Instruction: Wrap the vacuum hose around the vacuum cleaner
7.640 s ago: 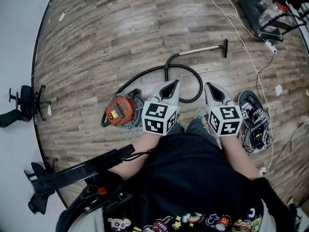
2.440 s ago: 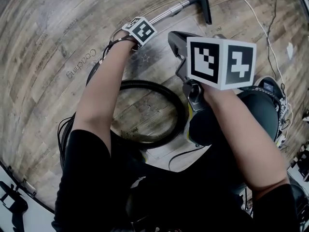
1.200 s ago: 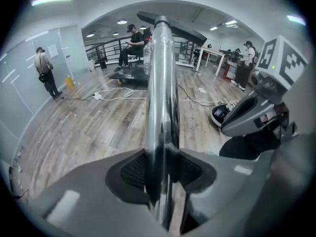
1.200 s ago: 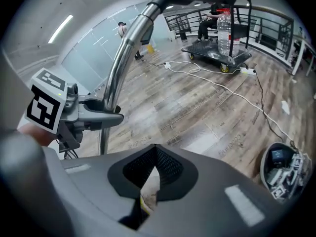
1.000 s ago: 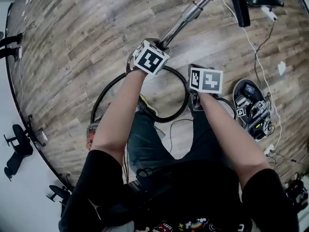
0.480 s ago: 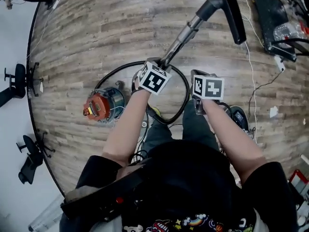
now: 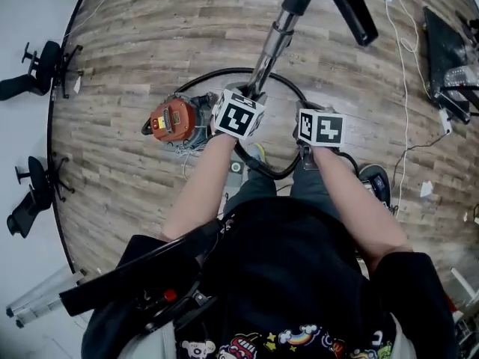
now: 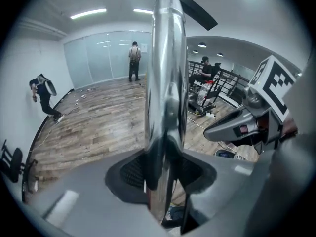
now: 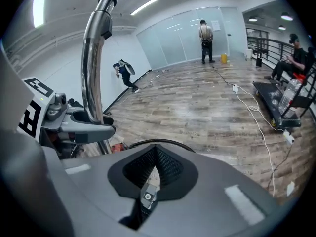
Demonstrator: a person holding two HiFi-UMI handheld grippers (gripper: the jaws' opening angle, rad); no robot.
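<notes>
An orange-topped vacuum cleaner (image 7: 172,117) stands on the wood floor, just left of my left gripper (image 7: 239,115). That gripper is shut on the shiny metal wand (image 7: 271,42), which rises steeply to the black floor nozzle (image 7: 349,10). In the left gripper view the wand (image 8: 165,83) fills the middle, clamped between the jaws of the left gripper (image 8: 165,168). The black hose (image 7: 278,172) loops on the floor around both grippers. My right gripper (image 7: 320,129) hovers beside the loop; in its own view the right gripper (image 9: 152,168) is shut with nothing seen between the jaws, the hose (image 9: 159,142) arcing just beyond.
Office chairs (image 7: 41,64) stand at the left edge of the floor. A white cable (image 7: 404,66) and a black machine (image 7: 447,51) lie at the right. A black frame (image 7: 138,269) sits by my left hip. People stand by the far glass wall (image 9: 206,36).
The left gripper has tipped the wand more upright, with the nozzle higher. The vacuum cleaner now appears closer to the left gripper. The right gripper stays beside the hose loop.
</notes>
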